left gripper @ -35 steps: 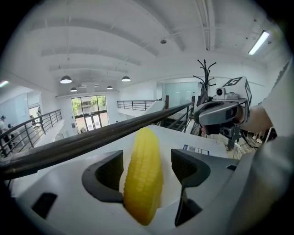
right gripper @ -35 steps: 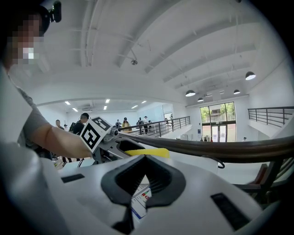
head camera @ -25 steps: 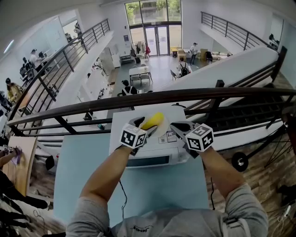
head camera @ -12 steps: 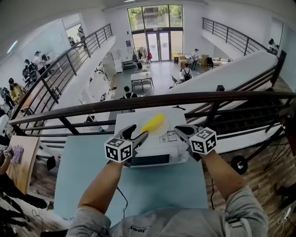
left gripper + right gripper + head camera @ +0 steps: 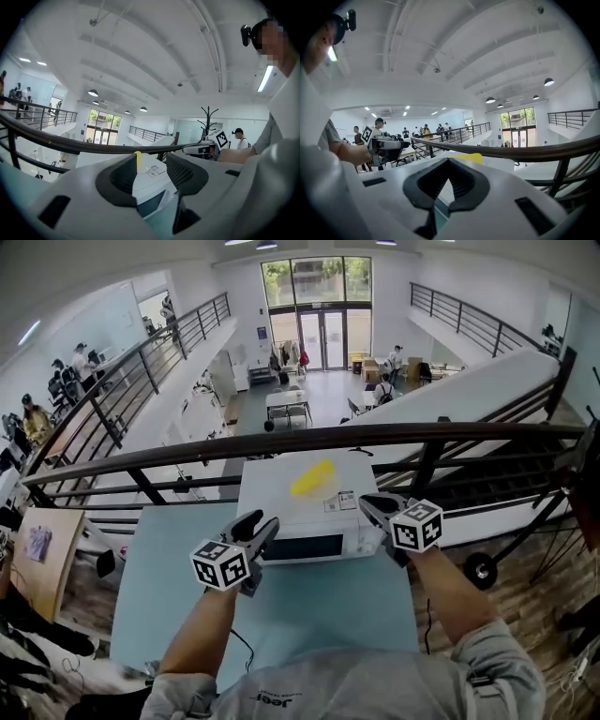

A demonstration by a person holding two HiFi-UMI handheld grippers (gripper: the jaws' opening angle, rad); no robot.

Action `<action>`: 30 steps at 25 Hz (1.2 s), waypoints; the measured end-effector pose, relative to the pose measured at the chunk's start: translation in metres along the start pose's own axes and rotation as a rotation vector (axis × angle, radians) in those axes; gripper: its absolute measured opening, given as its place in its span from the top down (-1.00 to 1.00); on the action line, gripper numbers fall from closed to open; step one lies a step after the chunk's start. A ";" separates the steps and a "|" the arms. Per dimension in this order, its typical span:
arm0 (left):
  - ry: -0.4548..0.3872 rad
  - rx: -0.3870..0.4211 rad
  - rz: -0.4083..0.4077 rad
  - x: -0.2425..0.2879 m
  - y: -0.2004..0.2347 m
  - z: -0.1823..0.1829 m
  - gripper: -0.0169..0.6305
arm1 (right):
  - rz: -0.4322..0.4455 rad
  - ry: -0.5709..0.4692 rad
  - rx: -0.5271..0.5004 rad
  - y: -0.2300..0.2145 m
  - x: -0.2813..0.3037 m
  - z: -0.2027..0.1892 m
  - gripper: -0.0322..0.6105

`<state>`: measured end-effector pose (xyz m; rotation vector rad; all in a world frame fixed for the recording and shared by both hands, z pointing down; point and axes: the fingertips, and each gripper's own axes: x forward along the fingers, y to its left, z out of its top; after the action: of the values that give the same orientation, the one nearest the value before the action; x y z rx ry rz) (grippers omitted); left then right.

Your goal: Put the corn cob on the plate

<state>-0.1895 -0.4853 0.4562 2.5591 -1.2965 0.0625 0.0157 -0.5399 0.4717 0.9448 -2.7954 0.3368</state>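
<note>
**Corn cob up on the microwave, both grippers empty**

Nearest, the pale blue bench (image 5: 178,601) carries a white microwave (image 5: 300,545) at its far edge. The left gripper (image 5: 258,524) hovers just in front of the microwave's left corner. Its jaws are about halfway apart and closing, with nothing between them. The right gripper (image 5: 367,503) sits by the microwave's right corner, its 2 jaws meeting at the tips and holding nothing.

Farther back, the corn cob (image 5: 313,479) lies tilted on the microwave's top, between the 2 grippers and apart from both. It probably rests on the plate, but I cannot make out a rim against the white top. Behind it runs the dark railing (image 5: 375,437), with the open atrium (image 5: 300,371) below.

The likely risk is rolling. The cob is round and sits high, near the back edge. A nudge from either gripper, or a jolt to the microwave, could send it off the top toward the railing and the drop behind.
</note>
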 end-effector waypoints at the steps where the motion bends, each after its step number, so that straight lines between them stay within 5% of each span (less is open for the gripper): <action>1: -0.011 -0.014 0.001 -0.010 -0.004 -0.001 0.31 | -0.001 -0.003 0.006 0.005 -0.005 0.000 0.85; 6: -0.075 -0.105 -0.026 -0.060 -0.025 -0.012 0.49 | -0.002 -0.007 0.026 0.031 -0.029 -0.011 0.85; 30: -0.149 -0.132 -0.020 -0.162 -0.109 -0.033 0.88 | -0.019 -0.046 0.039 0.113 -0.136 -0.031 0.85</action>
<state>-0.1970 -0.2879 0.4378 2.5041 -1.2798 -0.2147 0.0557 -0.3664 0.4522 0.9995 -2.8294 0.3732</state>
